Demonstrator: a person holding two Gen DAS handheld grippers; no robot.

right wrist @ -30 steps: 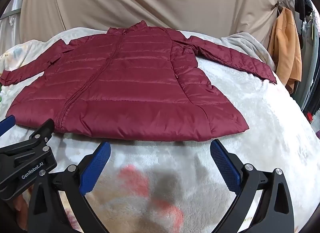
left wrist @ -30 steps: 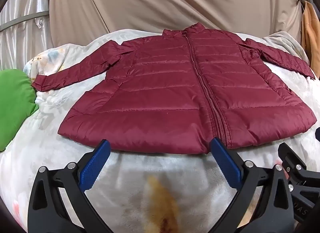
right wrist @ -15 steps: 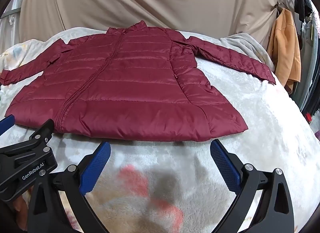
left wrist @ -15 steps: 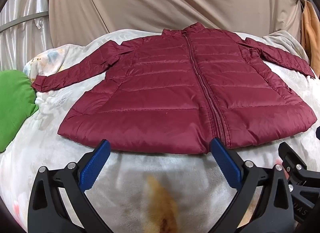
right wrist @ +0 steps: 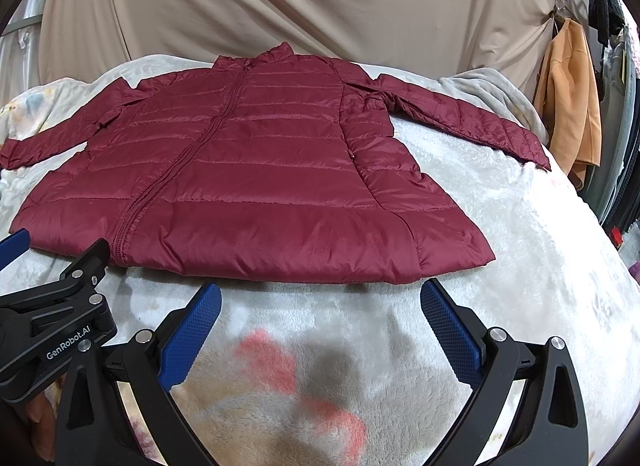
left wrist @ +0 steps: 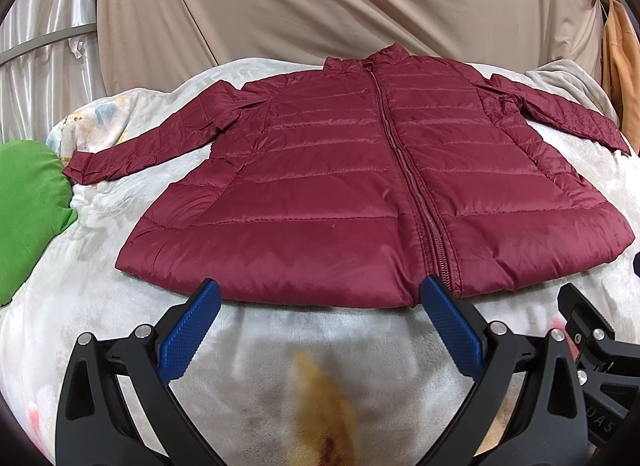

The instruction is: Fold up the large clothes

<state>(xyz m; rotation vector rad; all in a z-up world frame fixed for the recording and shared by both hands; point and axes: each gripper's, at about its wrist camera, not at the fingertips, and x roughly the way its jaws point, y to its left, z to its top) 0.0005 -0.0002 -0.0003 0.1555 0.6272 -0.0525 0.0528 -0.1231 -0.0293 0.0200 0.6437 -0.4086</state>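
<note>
Maroon jacket [left wrist: 360,201] flat, hem just beyond both spread, empty grippers: left gripper [left wrist: 320,326], right gripper [right wrist: 320,326].

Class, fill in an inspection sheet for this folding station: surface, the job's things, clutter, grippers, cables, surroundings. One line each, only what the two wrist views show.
Surface: white fleece blanket with faded coloured prints, lumpy.
Job's things: maroon puffer jacket lying flat, zipped, front up, both sleeves spread outward; unfolded.
Clutter: green cushion at the left edge, by the sleeve cuff.
Grippers: left hand-held gripper open, just short of the hem near the zip; right hand-held gripper open, just short of the hem; both hold nothing.
Cables: nothing seen.
Surroundings: beige cloth backdrop; orange garment hanging at right.
</note>
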